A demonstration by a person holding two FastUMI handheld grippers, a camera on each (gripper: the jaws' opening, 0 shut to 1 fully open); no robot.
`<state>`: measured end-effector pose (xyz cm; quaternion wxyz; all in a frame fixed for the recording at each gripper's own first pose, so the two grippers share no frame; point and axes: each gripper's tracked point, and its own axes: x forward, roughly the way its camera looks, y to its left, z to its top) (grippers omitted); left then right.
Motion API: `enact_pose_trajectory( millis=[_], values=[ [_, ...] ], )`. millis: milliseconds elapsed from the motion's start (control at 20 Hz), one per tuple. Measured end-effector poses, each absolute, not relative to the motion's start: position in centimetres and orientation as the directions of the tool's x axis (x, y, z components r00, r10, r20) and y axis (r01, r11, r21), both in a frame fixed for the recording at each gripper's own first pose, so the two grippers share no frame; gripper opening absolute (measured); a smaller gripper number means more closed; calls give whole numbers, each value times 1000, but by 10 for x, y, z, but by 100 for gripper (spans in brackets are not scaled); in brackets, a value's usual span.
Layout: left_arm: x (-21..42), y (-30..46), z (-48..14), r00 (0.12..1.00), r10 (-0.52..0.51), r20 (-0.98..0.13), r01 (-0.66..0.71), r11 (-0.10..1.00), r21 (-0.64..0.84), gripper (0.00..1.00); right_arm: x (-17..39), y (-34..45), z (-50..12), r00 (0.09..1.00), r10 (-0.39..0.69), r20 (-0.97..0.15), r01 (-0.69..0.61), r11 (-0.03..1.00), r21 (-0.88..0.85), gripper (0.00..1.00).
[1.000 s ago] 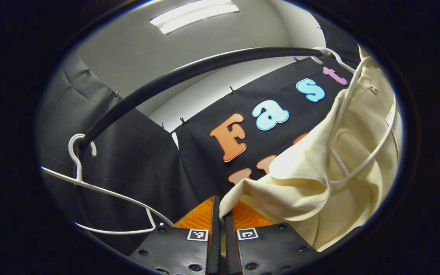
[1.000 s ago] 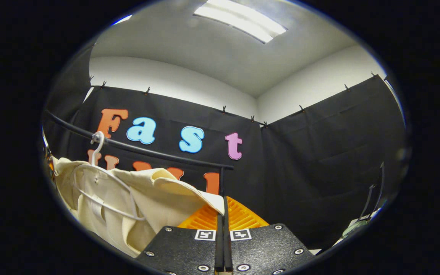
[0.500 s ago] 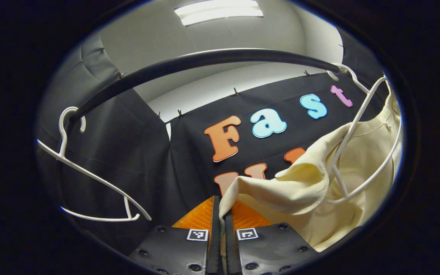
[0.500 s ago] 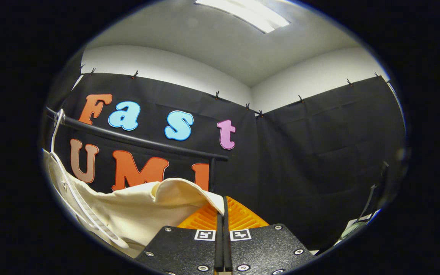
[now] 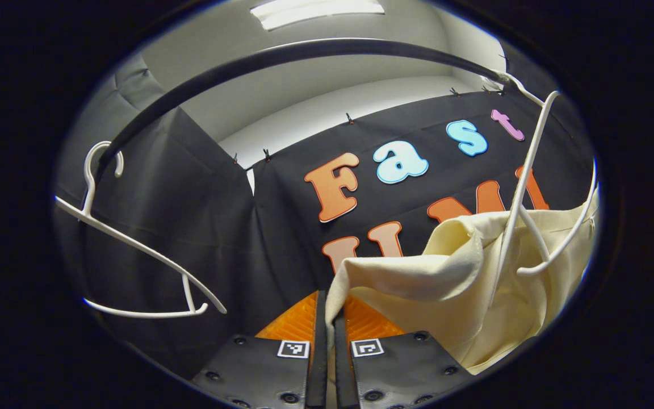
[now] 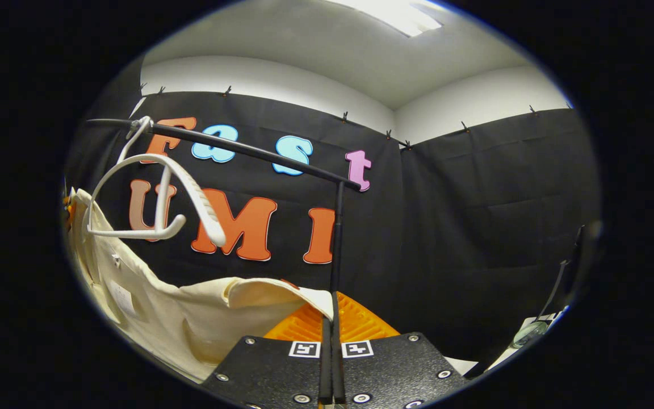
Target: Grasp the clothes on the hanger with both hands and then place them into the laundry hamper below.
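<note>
Shirt (image 5: 463, 284) soft cream cloth, matt, pinched between fingers (image 5: 317, 352). Hanger (image 6: 156, 193) above fingers smooth shiny white plastic. Rail (image 5: 281, 62) overhead smooth, dark, slightly shiny. Gripper plates (image 6: 281, 369) rough, grainy.

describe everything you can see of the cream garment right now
The cream garment is soft, plain woven-looking cloth, pale yellow-white, slack and folded. It hangs below the white hanger, which stays hooked on the black rail; in the left gripper view the hanger's arms cross in front of the cloth. The left gripper and right gripper each pinch an edge, and the cloth sags between them. A small label shows inside.
</note>
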<state>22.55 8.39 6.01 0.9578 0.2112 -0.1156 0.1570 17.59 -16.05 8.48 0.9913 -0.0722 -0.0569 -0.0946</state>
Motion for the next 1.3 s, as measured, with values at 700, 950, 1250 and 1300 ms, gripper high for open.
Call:
enact_pose_trajectory(
  millis=[700,950,1250,1300],
  values=[
    [160,132,22,920,322,224,-388,830,400,13,127,-100,76,990,-68,121,84,987,-135,0],
    [123,117,32,930,294,222,-360,850,385,13,115,-75,82,992,-4,128,19,993,-115,0],
    [98,82,7,965,223,140,-257,908,330,13,103,-27,68,988,115,99,-104,989,-109,0],
    [90,74,3,971,205,121,-234,920,316,13,99,-19,63,987,133,90,-123,986,-110,0]
  ],
)
